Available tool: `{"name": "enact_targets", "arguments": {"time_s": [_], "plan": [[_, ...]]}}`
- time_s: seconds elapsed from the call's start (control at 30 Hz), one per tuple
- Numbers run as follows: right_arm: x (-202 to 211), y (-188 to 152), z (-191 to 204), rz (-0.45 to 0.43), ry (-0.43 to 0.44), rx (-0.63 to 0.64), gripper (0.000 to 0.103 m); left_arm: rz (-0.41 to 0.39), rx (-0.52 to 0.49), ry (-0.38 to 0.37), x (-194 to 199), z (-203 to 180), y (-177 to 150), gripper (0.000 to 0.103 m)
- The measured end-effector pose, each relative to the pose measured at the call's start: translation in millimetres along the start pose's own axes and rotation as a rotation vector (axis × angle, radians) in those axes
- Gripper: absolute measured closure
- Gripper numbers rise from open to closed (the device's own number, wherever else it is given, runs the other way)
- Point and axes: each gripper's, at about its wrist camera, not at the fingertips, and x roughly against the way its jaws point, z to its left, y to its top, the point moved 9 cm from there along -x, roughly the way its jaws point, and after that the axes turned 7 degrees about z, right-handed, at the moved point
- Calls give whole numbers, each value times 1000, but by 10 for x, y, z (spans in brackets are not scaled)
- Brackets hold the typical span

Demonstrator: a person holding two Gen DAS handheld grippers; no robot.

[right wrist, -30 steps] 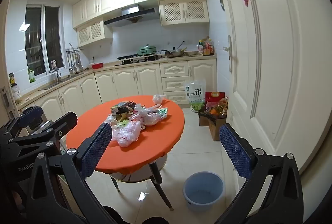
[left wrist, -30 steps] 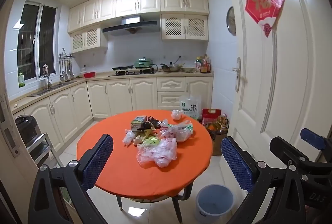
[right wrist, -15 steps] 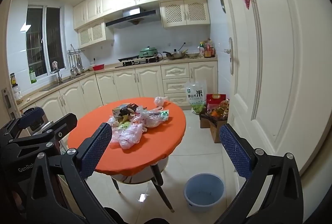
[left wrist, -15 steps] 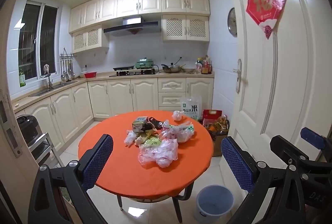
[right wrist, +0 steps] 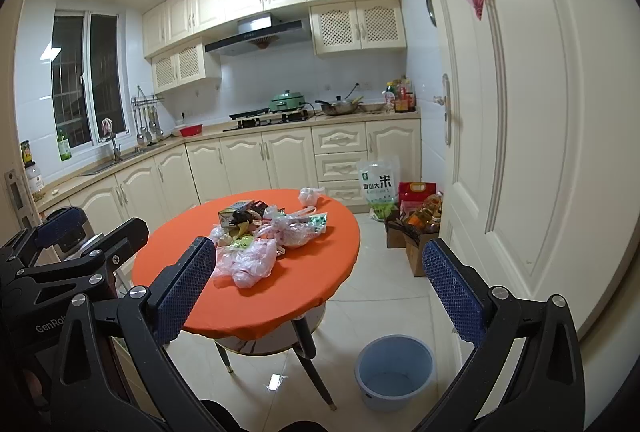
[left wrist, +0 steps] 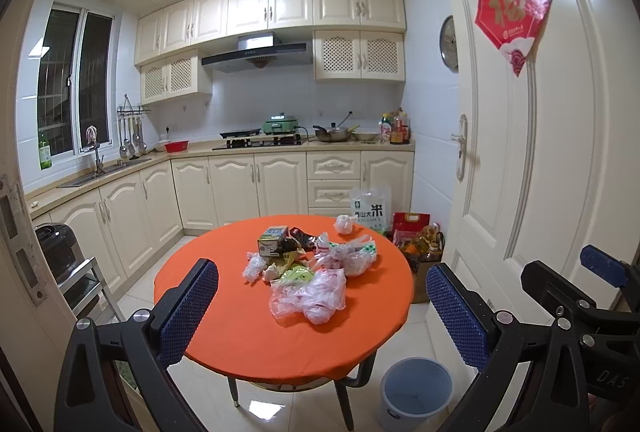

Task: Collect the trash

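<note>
A pile of trash (left wrist: pixel 308 272) lies on a round orange table (left wrist: pixel 240 336): crumpled plastic bags, a small carton (left wrist: pixel 272 241), wrappers, and one bag ball (left wrist: pixel 344 224) apart at the far edge. The pile also shows in the right wrist view (right wrist: pixel 264 236). A blue-grey bin (left wrist: pixel 414 394) stands on the floor right of the table; it also shows in the right wrist view (right wrist: pixel 394 372). My left gripper (left wrist: pixel 322 306) is open and empty, well short of the table. My right gripper (right wrist: pixel 320 282) is open and empty, to the right of the left one.
A white door (left wrist: pixel 540 152) is close on the right. Boxes and a rice bag (left wrist: pixel 370 210) stand on the floor behind the table. Kitchen cabinets (left wrist: pixel 224 192) line the far and left walls. A step stool (left wrist: pixel 84 288) stands at the left.
Both views have shifted slightly: the table and trash sit a little higher and nearer in frame. Both grippers stay open.
</note>
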Motion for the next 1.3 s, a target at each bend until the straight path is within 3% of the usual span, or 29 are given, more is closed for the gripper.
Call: {"name": "enact_targets", "arguments": {"time_s": [1.3], "plan": [[-13, -38, 16, 5, 1, -2, 0, 4, -3, 5, -54, 40, -24, 1]]}}
